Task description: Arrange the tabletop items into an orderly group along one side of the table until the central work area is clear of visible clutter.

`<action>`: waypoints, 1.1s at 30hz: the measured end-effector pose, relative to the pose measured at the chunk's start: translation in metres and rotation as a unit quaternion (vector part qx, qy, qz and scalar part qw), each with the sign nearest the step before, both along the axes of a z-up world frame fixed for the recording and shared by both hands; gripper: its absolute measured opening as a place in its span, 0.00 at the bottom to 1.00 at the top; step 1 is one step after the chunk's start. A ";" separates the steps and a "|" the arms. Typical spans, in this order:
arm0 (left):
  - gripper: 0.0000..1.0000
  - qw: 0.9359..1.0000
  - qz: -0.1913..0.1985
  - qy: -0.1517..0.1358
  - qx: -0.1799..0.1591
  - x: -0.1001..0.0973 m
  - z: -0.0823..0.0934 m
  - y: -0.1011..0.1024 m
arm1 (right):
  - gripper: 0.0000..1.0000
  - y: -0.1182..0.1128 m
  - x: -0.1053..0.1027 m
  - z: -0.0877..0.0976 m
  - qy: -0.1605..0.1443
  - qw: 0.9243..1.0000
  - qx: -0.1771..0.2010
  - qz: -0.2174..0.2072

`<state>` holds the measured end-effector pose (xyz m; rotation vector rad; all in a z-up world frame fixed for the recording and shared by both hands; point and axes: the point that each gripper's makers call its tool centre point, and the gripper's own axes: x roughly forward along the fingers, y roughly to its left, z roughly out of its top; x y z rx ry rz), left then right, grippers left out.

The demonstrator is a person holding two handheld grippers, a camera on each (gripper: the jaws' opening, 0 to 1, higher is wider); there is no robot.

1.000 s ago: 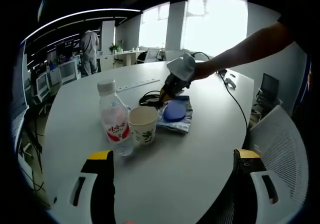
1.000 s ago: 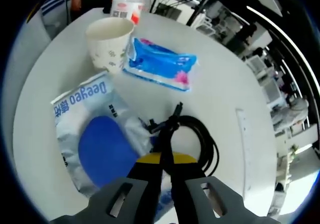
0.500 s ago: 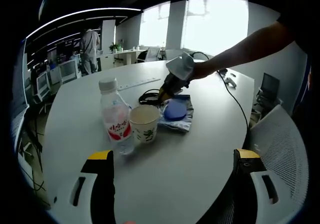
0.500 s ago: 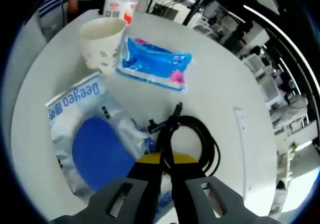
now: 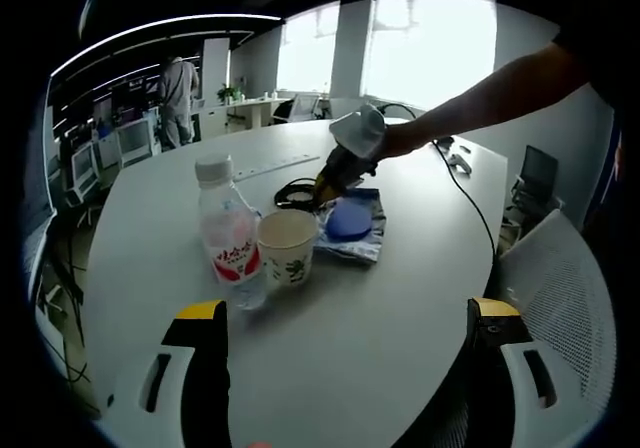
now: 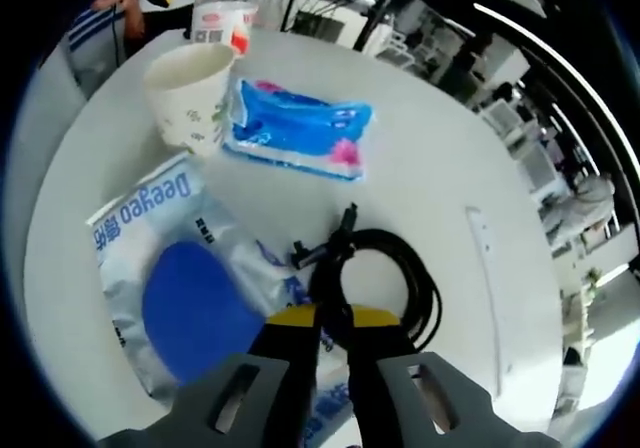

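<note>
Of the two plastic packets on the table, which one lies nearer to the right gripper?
The silver packet with the blue oval, beside the right gripper. The blue packet lies farther off, next to the paper cup.

white table (image 5: 400, 298) | bottle (image 5: 228, 233) | paper cup (image 5: 287, 248) | silver pouch (image 6: 175, 268) | blue packet (image 6: 297, 128) | black cable (image 6: 385, 268)

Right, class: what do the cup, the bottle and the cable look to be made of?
Cup: likely paper, matte cream with a printed leaf pattern.
Bottle: clear plastic, glossy, with a white cap and red-and-white label.
Cable: black rubbery or plastic sheath, slightly shiny, coiled, pinched in the right gripper.
</note>
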<state>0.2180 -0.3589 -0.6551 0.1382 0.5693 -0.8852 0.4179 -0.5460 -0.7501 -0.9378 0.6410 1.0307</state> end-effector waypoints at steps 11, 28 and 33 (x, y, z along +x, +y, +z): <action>0.98 1.000 -0.011 -0.002 -0.005 0.001 0.002 -0.015 | 0.20 -0.003 0.003 0.022 0.010 0.995 0.079 -0.053; 0.98 1.000 -0.023 -0.004 -0.010 -0.001 0.006 -0.034 | 0.28 -0.015 0.000 0.054 -0.005 0.989 0.128 -0.075; 0.97 1.000 -0.025 0.000 -0.010 -0.002 0.003 -0.042 | 0.28 -0.018 -0.002 0.062 -0.009 0.988 0.133 -0.075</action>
